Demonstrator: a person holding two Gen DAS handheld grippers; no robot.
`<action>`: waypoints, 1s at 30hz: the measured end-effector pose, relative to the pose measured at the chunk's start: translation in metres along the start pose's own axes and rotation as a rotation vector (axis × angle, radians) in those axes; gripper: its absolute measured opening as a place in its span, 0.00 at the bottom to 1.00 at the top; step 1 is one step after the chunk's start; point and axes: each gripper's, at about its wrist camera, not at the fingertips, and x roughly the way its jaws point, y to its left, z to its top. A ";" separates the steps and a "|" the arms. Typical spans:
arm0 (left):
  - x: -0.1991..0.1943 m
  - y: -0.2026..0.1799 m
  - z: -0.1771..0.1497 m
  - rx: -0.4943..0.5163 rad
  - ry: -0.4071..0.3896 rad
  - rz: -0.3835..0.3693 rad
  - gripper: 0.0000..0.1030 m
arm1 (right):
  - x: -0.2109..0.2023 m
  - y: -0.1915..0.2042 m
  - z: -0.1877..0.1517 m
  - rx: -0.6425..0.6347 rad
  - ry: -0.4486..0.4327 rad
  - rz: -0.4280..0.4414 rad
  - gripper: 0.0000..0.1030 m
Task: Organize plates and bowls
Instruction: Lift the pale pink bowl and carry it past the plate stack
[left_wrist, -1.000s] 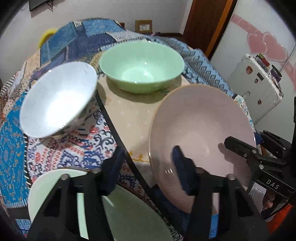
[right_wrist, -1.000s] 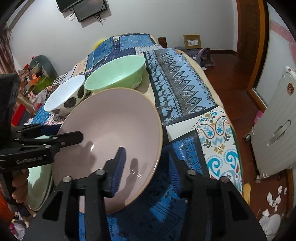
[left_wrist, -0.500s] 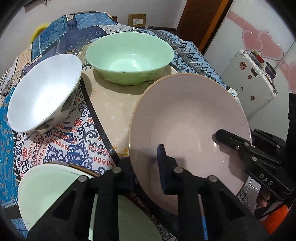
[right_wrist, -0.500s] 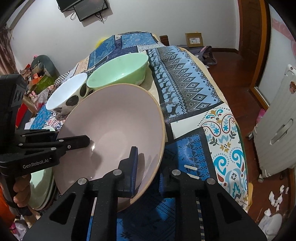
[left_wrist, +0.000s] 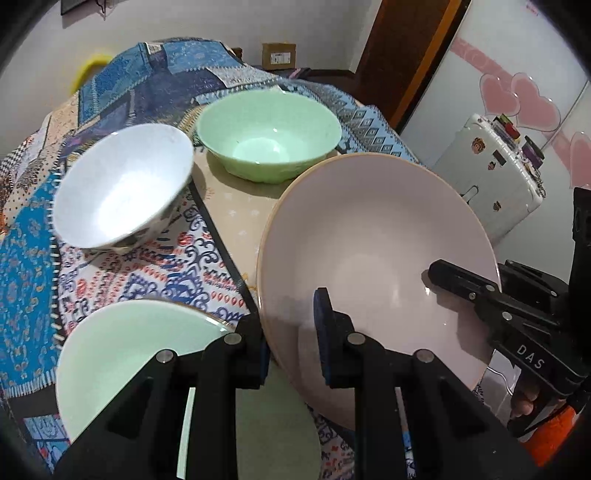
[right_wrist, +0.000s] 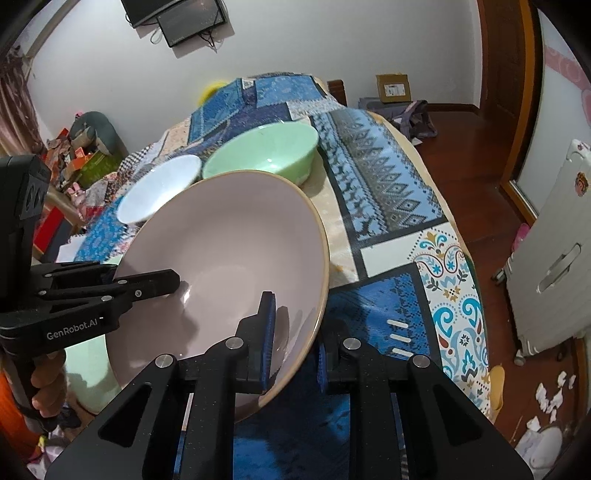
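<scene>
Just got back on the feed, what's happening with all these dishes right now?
A person has both grippers clamped on the rim of the pink bowl, the left gripper on its near-left edge and the right gripper on the opposite edge, holding it tilted over the table. The green bowl and white bowl sit on the cloth behind it. A pale green plate lies below the left gripper.

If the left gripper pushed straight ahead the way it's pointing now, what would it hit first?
The left gripper is already shut on the rim of the pink bowl, so it would simply drive that bowl forward. Beyond it, probably the green bowl, though depth is unclear.
</scene>
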 end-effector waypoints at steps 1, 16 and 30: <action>-0.005 0.001 -0.001 -0.001 -0.009 0.003 0.20 | -0.001 0.003 0.001 -0.003 -0.004 0.001 0.16; -0.075 0.024 -0.029 -0.039 -0.095 0.047 0.20 | -0.021 0.057 0.005 -0.077 -0.059 0.039 0.16; -0.133 0.068 -0.067 -0.117 -0.165 0.086 0.20 | -0.023 0.117 0.002 -0.149 -0.074 0.094 0.17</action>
